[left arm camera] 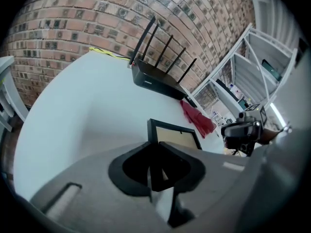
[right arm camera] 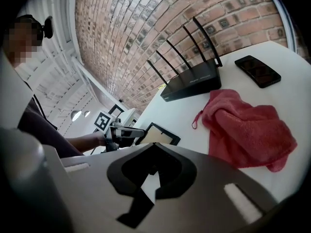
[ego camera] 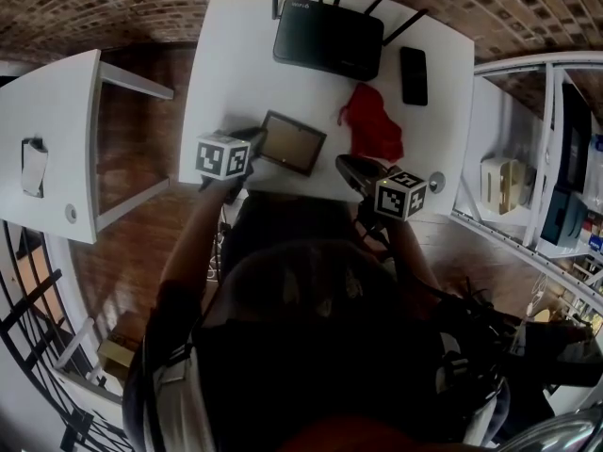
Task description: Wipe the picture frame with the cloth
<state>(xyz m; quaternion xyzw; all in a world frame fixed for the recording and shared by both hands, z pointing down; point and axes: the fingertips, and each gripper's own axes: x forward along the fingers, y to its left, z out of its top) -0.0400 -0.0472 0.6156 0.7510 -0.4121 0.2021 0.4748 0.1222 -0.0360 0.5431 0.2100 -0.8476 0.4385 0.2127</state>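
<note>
A small dark-framed picture frame (ego camera: 294,143) lies flat near the front edge of the white table (ego camera: 240,64). My left gripper (ego camera: 256,142) sits at the frame's left end; in the left gripper view its jaws (left arm camera: 156,145) pinch the near left edge of the picture frame (left arm camera: 177,136). A crumpled red cloth (ego camera: 372,121) lies loose to the right of the frame. My right gripper (ego camera: 345,164) hovers just in front of the cloth, shut with nothing in it (right arm camera: 151,147). The cloth (right arm camera: 243,127) fills the right of that view, with the frame (right arm camera: 158,134) beyond the jaws.
A black router (ego camera: 330,38) with upright antennas stands at the table's back. A black phone (ego camera: 413,75) lies beside it at the right. A second white table (ego camera: 47,139) stands to the left, and white shelving (ego camera: 528,177) to the right.
</note>
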